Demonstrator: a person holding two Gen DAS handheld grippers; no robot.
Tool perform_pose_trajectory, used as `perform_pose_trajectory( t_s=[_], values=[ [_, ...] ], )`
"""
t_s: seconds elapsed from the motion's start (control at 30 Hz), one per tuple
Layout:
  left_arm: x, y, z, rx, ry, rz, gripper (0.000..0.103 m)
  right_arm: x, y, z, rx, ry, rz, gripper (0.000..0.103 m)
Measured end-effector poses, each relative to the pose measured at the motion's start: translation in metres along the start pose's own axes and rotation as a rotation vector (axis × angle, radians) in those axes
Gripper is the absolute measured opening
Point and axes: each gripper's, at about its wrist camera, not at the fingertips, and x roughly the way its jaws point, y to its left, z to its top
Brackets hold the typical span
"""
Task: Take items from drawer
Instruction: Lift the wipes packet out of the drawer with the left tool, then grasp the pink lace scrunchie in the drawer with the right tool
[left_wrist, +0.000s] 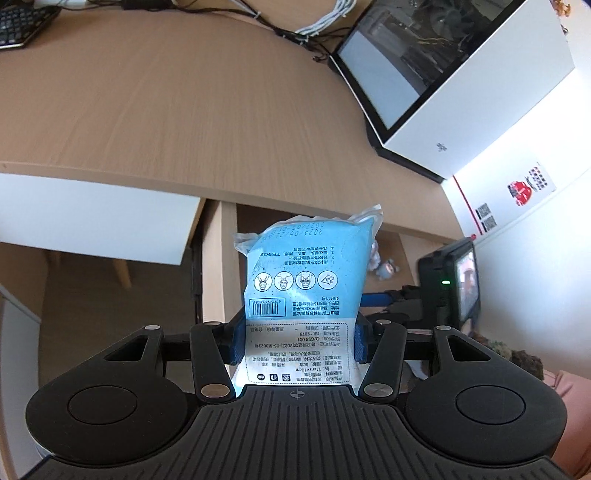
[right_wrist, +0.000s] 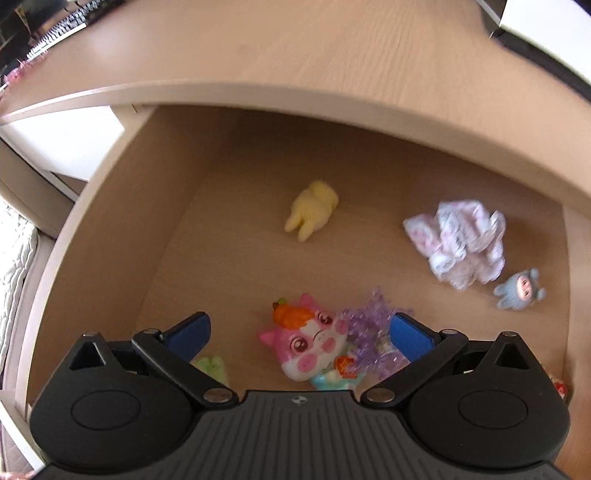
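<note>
Left gripper (left_wrist: 297, 345) clamped on a blue packet (left_wrist: 306, 280), held upright above the open drawer (left_wrist: 410, 254) – desk (left_wrist: 166, 110) beyond. Right gripper (right_wrist: 299, 334) gapes wide and empty over the drawer floor (right_wrist: 229, 236), a pink cat toy (right_wrist: 308, 345) between its fingers; farther in – a yellow toy (right_wrist: 312, 210), a pink bundle (right_wrist: 460, 242), a small grey toy (right_wrist: 519, 290)

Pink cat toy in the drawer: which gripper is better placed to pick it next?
Right. The right gripper is open, with the pink cat toy lying between its fingers. The left gripper is shut on the blue packet, above the drawer.
</note>
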Motion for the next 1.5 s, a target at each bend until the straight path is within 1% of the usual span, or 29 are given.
perform_pose_trajectory(
  t_s=[0.07,0.1,0.2,0.23,0.3,0.37,0.4,0.47,0.53,0.63,0.67,0.73,0.77,0.83,0.87,0.9,0.93,0.97,1.0,1.03,1.1,1.17,1.2,1.27,1.33,1.4,1.5],
  values=[
    [0.006,0.001,0.000,-0.010,0.009,-0.006,0.056,-0.010,0.001,-0.007,-0.004,0.001,0.032,0.103],
    [0.001,0.004,-0.005,-0.016,0.015,-0.008,0.056,-0.014,0.001,-0.011,-0.016,0.008,0.037,0.103],
    [0.005,0.004,-0.008,-0.019,0.033,-0.014,0.056,-0.012,-0.004,-0.019,-0.038,0.048,0.003,0.103],
    [0.007,0.003,-0.010,-0.018,0.038,-0.013,0.056,-0.007,-0.010,-0.018,-0.027,0.068,-0.005,0.103],
    [0.013,0.001,-0.011,-0.022,0.048,-0.004,0.056,0.001,-0.020,-0.014,0.010,0.080,-0.008,0.103],
    [0.021,-0.001,-0.010,-0.042,0.056,0.015,0.056,0.008,-0.028,-0.008,0.036,0.080,0.019,0.103],
    [0.024,-0.001,-0.010,-0.056,0.059,0.022,0.056,0.006,-0.029,-0.004,0.038,0.049,0.031,0.103],
    [0.030,0.000,-0.007,-0.096,0.057,0.032,0.056,0.000,-0.028,0.002,-0.009,-0.043,0.028,0.103],
    [0.033,-0.003,-0.004,-0.120,0.061,0.059,0.056,-0.010,-0.032,0.001,-0.028,-0.163,-0.029,0.103],
    [0.035,-0.009,-0.002,-0.099,0.042,0.068,0.056,-0.023,-0.042,-0.008,-0.052,-0.322,-0.103,0.103],
    [0.038,-0.010,-0.001,-0.112,0.041,0.078,0.056,-0.021,-0.047,-0.007,-0.064,-0.348,-0.141,0.103],
    [0.043,-0.014,0.001,-0.131,0.053,0.096,0.056,-0.011,-0.057,-0.004,-0.072,-0.361,-0.200,0.103],
    [0.044,-0.018,0.002,-0.128,0.054,0.102,0.056,-0.003,-0.063,-0.001,-0.061,-0.350,-0.214,0.103],
    [0.043,-0.026,0.003,-0.111,0.049,0.099,0.056,0.011,-0.074,0.006,-0.020,-0.314,-0.188,0.102],
    [0.042,-0.029,0.003,-0.103,0.047,0.098,0.056,0.015,-0.078,0.009,-0.006,-0.296,-0.164,0.087],
    [0.041,-0.031,0.003,-0.096,0.045,0.103,0.056,0.017,-0.079,0.011,-0.001,-0.282,-0.146,0.076],
    [0.040,-0.032,0.003,-0.094,0.046,0.118,0.056,0.016,-0.078,0.013,-0.002,-0.271,-0.144,0.050],
    [0.039,-0.032,0.003,-0.095,0.051,0.135,0.056,0.012,-0.075,0.013,-0.006,-0.262,-0.143,0.042],
    [0.039,-0.032,0.003,-0.095,0.057,0.147,0.056,0.004,-0.072,0.013,-0.005,-0.258,-0.128,0.040],
    [0.038,-0.033,0.001,-0.090,0.065,0.156,0.056,-0.008,-0.070,0.011,0.002,-0.262,-0.106,0.034],
    [0.038,-0.037,-0.002,-0.058,0.088,0.171,0.056,-0.037,-0.063,0.003,0.012,-0.272,-0.068,0.033],
    [0.040,-0.041,-0.006,-0.021,0.108,0.183,0.056,-0.063,-0.057,-0.009,0.030,-0.282,-0.051,0.033],
    [0.040,-0.042,-0.007,-0.012,0.110,0.174,0.056,-0.076,-0.054,-0.016,0.044,-0.281,-0.042,0.033],
    [0.039,-0.045,-0.007,0.003,0.104,0.128,0.056,-0.101,-0.048,-0.029,0.065,-0.294,-0.041,0.033],
    [0.041,-0.052,0.000,0.024,0.082,0.085,0.056,-0.102,-0.056,-0.033,0.092,-0.323,-0.049,0.033],
    [0.048,-0.067,0.017,0.045,0.048,0.052,0.056,-0.122,-0.059,-0.040,0.133,-0.363,-0.067,0.033],
    [0.062,-0.098,0.050,0.113,-0.052,-0.006,0.056,-0.146,-0.067,-0.052,0.195,-0.407,-0.101,0.033]
  ],
)
